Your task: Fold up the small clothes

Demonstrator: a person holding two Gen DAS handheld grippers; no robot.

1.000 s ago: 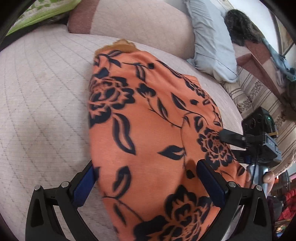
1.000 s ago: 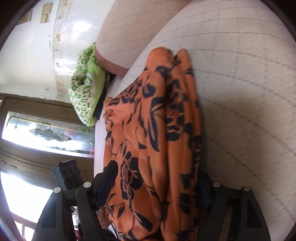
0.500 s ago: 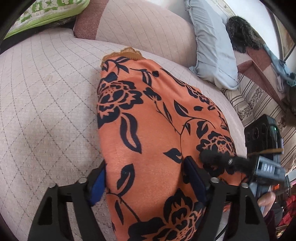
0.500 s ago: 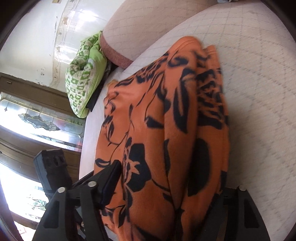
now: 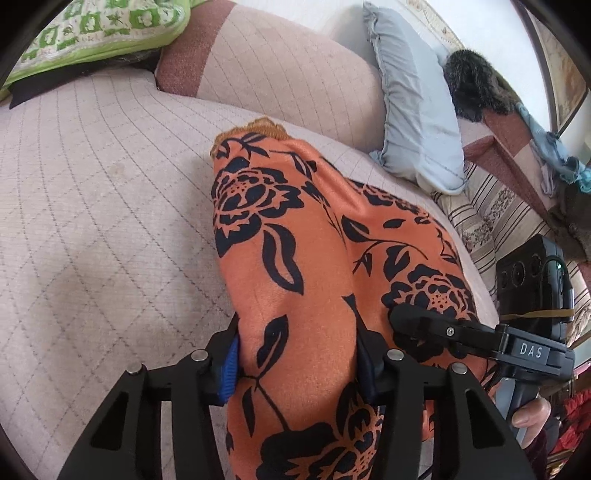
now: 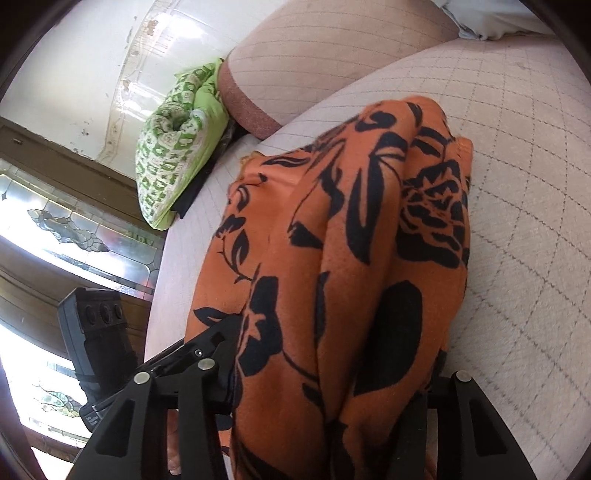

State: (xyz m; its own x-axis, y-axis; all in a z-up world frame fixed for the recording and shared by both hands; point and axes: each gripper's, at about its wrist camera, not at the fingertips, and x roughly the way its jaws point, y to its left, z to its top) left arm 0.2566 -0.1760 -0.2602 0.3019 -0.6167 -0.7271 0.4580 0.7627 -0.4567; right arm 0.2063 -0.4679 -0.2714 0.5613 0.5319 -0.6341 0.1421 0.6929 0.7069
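Observation:
An orange garment with black flower print (image 5: 295,266) lies on the beige quilted sofa seat (image 5: 92,206). Its near end is bunched up between both grippers. My left gripper (image 5: 295,365) is shut on the near edge of the garment, with cloth bulging between its blue pads (image 5: 229,363). My right gripper (image 6: 332,391) is shut on the same garment (image 6: 343,236) beside it; the cloth hides its fingertips. The right gripper's body also shows in the left wrist view (image 5: 480,336), pressed against the cloth.
A beige bolster (image 5: 288,70) runs along the sofa back. A green patterned cushion (image 5: 92,33) lies at the far left, a grey pillow (image 5: 413,110) at the far right. A striped cloth (image 5: 491,218) covers the sofa's right end. A glass-paned wooden door (image 6: 55,229) stands beyond.
Both grippers have closed in on the garment's near end, from wide apart to pinching the cloth. The cloth has gathered into folds and lifted toward the cameras.

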